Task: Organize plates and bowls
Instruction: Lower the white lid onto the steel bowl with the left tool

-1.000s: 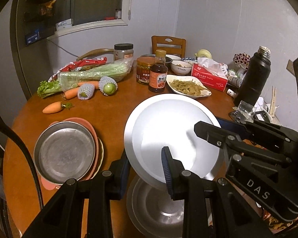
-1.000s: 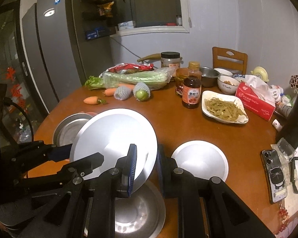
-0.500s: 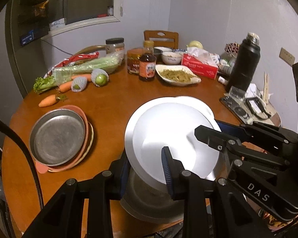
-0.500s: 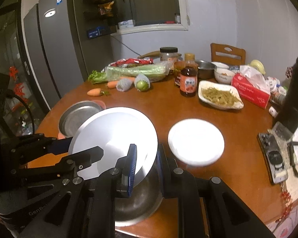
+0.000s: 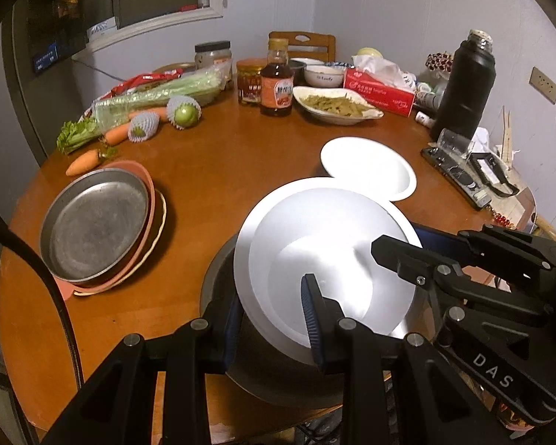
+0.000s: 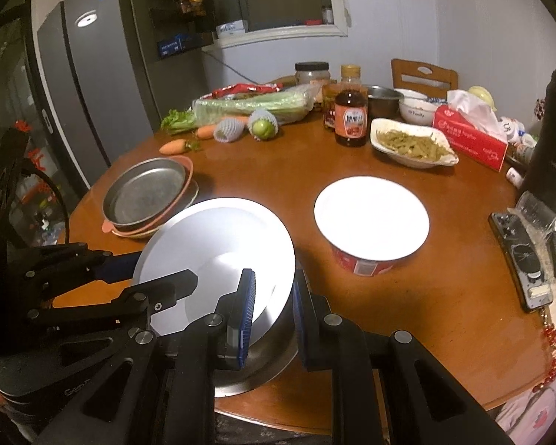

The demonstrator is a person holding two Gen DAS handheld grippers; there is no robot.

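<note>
Left wrist view, read from left to right: a steel pan (image 5: 92, 228) sits nested on a pink plate (image 5: 150, 194) near the left edge of the round wooden table (image 5: 218, 170). Carrots (image 5: 81, 162) and celery (image 5: 159, 92) lie beyond it. At centre I hold a large white plate (image 5: 326, 256) tilted above a steel bowl (image 5: 222, 274) at the table's near edge; my left gripper (image 5: 270, 324) has its fingers (image 5: 315, 319) clamped on the plate's near rim. To the right, my right gripper (image 5: 407, 256) grips the same plate's opposite rim. Behind the plate stands a white-lidded bowl (image 5: 370, 167), apart from it, then a black flask (image 5: 463, 85) at far right.

Right wrist view, same order: the left gripper (image 6: 174, 285) enters from the left onto the plate (image 6: 218, 252); the right gripper's fingers (image 6: 246, 307) are pressed together on the plate's rim, one pad above and one below. The steel bowl (image 6: 263, 363) lies directly beneath. The lidded bowl (image 6: 370, 218), red-sided, rests to the right, well clear of the plate.
</note>
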